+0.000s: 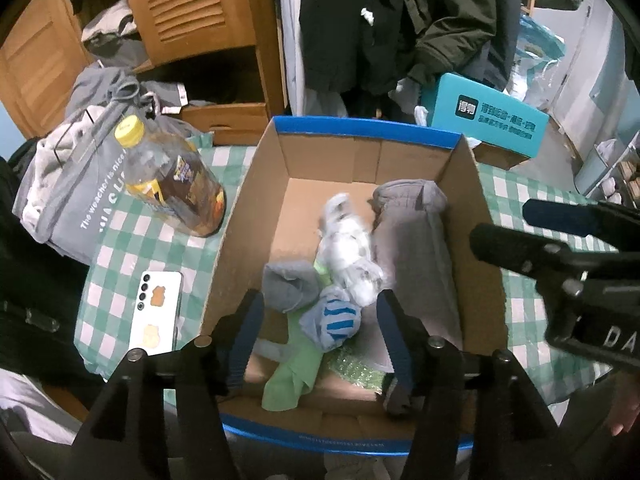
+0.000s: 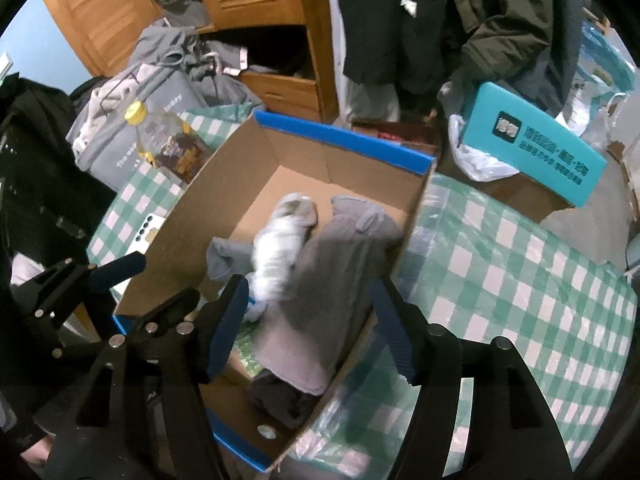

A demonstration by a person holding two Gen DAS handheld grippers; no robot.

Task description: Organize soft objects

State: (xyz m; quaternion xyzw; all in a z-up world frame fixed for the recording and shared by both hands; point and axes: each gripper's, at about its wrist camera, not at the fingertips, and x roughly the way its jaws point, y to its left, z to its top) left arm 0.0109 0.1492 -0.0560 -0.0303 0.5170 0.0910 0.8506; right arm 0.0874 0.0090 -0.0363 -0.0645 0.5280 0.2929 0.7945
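Two pairs of fingers hang released over an open cardboard box (image 1: 256, 184) on a desk with a green checked cloth (image 1: 120, 240). At far left a grey bag (image 1: 68, 208), a yellow-capped bottle (image 1: 172, 188) and a white phone (image 1: 158, 308); left gripper (image 1: 320, 320) empty above a grey sock (image 1: 290, 286), striped sock (image 1: 334, 320) and green cloth (image 1: 296, 372); a blurred white bundle (image 2: 276, 256) lies mid-box; right gripper (image 2: 308, 324) empty above the folded grey garment (image 2: 340, 264)

Both tongs point steeply down, side by side: left tongs (image 1: 320, 328) and right tongs (image 2: 308, 320) gape, gripping nothing.
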